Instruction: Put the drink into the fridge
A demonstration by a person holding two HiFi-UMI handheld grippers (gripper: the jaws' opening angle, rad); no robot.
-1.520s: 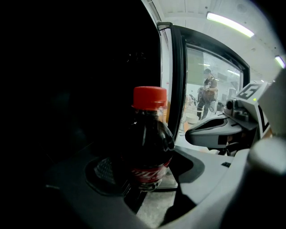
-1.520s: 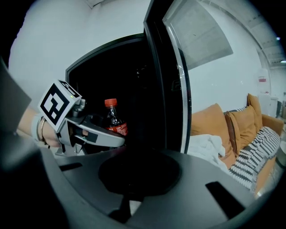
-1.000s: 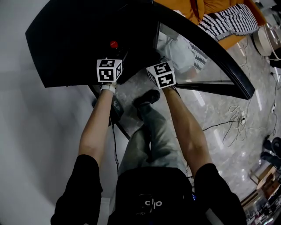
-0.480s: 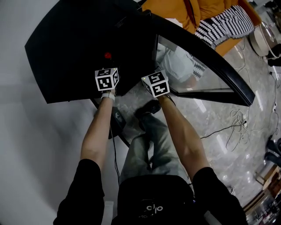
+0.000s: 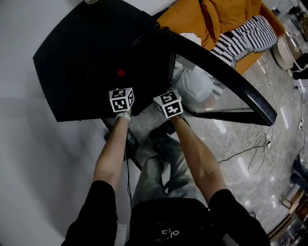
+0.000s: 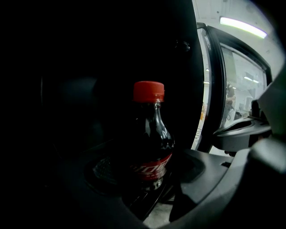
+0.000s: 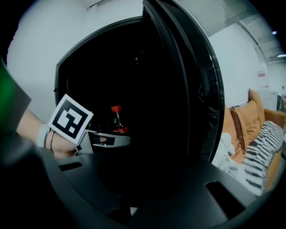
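Observation:
A cola bottle (image 6: 149, 147) with a red cap stands upright inside the dark open fridge (image 5: 82, 57). My left gripper (image 6: 147, 181) has a jaw on each side of the bottle's lower body and is shut on it. In the head view only the bottle's red cap (image 5: 121, 73) shows, just ahead of the left gripper (image 5: 121, 85). The right gripper view shows the bottle (image 7: 117, 120) in the left gripper (image 7: 105, 138). My right gripper (image 5: 162, 92) is at the fridge opening beside the glass door (image 5: 226, 72). Its jaws (image 7: 134, 179) face a black mass, and their state is hidden.
The fridge door (image 7: 192, 89) stands open to the right. Behind it is an orange sofa (image 5: 192, 14) with a striped cloth (image 5: 240, 29). Cables (image 5: 260, 139) lie on the marble floor at the right. A white wall runs along the left. My legs and shoe (image 5: 161, 130) are below the grippers.
The two grippers have come a little closer together at the fridge opening. The bottle stays in the left gripper.

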